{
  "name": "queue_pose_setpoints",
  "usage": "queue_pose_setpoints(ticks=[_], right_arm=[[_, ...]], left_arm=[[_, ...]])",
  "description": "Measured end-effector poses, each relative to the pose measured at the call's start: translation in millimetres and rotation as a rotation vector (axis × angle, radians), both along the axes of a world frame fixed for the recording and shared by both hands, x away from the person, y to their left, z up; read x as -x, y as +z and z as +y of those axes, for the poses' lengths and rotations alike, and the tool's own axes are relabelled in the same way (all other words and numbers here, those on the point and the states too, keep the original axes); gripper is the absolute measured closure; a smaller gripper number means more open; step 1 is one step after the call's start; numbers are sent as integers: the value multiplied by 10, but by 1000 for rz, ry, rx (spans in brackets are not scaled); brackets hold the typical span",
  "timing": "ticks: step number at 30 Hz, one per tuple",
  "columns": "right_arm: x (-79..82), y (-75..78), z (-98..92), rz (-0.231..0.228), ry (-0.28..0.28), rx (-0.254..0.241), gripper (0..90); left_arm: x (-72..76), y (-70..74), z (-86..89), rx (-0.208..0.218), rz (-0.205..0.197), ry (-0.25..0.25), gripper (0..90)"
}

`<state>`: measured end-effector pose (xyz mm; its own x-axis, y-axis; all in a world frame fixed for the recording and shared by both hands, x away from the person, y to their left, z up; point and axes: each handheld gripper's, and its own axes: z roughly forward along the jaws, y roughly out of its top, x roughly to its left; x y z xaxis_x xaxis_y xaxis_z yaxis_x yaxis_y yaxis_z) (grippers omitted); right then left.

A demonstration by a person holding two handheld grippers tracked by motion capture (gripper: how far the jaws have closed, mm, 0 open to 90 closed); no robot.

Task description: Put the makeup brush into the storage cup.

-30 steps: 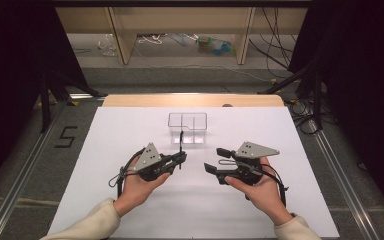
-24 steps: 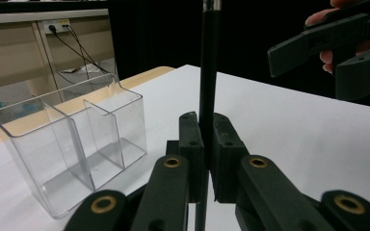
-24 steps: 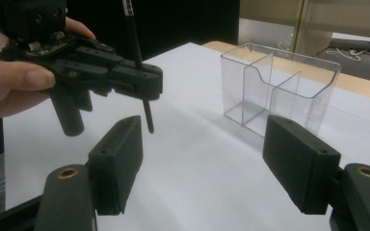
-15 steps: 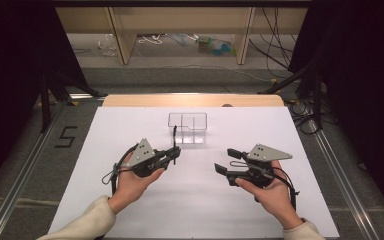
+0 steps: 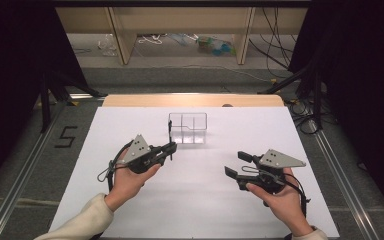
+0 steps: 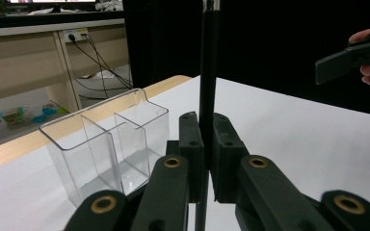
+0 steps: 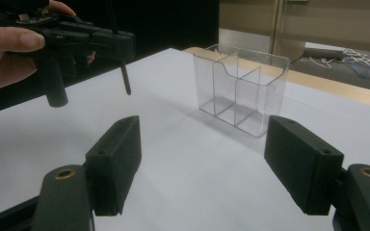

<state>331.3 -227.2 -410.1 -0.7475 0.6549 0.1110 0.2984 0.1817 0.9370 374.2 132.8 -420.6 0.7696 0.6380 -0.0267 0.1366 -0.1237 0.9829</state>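
High view: our left gripper [image 5: 171, 149] pinches a thin black rod [image 5: 170, 134] upright, just beside the near left corner of the clear divided box [image 5: 187, 128] toward the desk's [image 5: 130, 120] far edge. Right gripper [image 5: 241, 163] hovers well apart toward the near right corner.

Left gripper view: fingers [image 6: 192, 144] pressed on the rod [image 6: 207, 72]; box [image 6: 106, 144] left of them.

Right gripper view: fingers [image 7: 115, 159] spread, nothing between; box [image 7: 241, 89] beyond.

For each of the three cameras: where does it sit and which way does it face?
High view: above the person's side, looking forward and down; both forearms, left tongs, right tongs.
Left gripper view: on the left tongs, shut on a black pen.
Right gripper view: on the open right tongs.
All share the clear box.
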Motion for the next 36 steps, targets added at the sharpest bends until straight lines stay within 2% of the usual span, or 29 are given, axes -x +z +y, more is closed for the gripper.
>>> queue_pose_setpoints(ticks=[1,2,3,4,6,7,8,10,11,14,15,17,20,21,22,23,26,33,34,35,36], right_arm=[[-4,-15,3,-17,-1,-13,298],[-5,-19,-15,-33,-3,-5,296],[18,-18,-27,-11,-10,-2,295],[12,-28,-33,-30,-5,-14,295],[34,-27,-53,-11,-9,-9,293],[25,-36,-65,-40,-10,-9,292],[47,-39,-65,-7,-8,-15,291],[46,-55,-74,-29,-12,-10,289],[60,-54,-77,-8,-10,-9,288],[52,-67,-96,-37,-17,1,284],[72,-63,-98,-8,-21,1,284],[79,-60,-114,-7,-26,10,284],[84,-74,-118,-9,-24,-7,284],[72,-79,-126,-35,-26,-2,284],[72,-81,-130,-39,-27,0,284],[87,-82,-128,-16,-30,-9,284],[92,-86,-138,-17,-32,-13,284],[103,-75,-184,-27,-49,29,284],[107,-76,-184,-24,-47,27,283],[114,-83,-173,-9,-44,9,283],[106,-97,-161,-14,-38,-14,284]], left_arm=[[-2,7,7,2,1,2,849],[-8,14,16,3,-1,4,849],[-10,18,20,6,0,6,849],[-13,24,27,4,-2,9,849],[-21,41,44,4,1,14,849],[-27,50,52,4,0,14,849],[-30,58,57,10,2,19,849],[-38,73,72,7,-1,23,849],[-43,80,77,10,0,25,849],[-60,101,98,6,0,28,849],[-68,109,101,8,0,30,849],[-81,119,107,6,-3,31,849],[-106,145,113,10,-9,37,849],[-113,152,115,11,-10,37,849],[-123,164,120,10,-12,41,849],[-132,171,123,13,-12,43,849],[-164,190,139,10,-15,51,849],[-222,195,140,6,-18,66,849],[-231,196,141,2,-20,67,849],[-239,198,140,3,-20,69,849],[-246,199,138,4,-20,71,849]])
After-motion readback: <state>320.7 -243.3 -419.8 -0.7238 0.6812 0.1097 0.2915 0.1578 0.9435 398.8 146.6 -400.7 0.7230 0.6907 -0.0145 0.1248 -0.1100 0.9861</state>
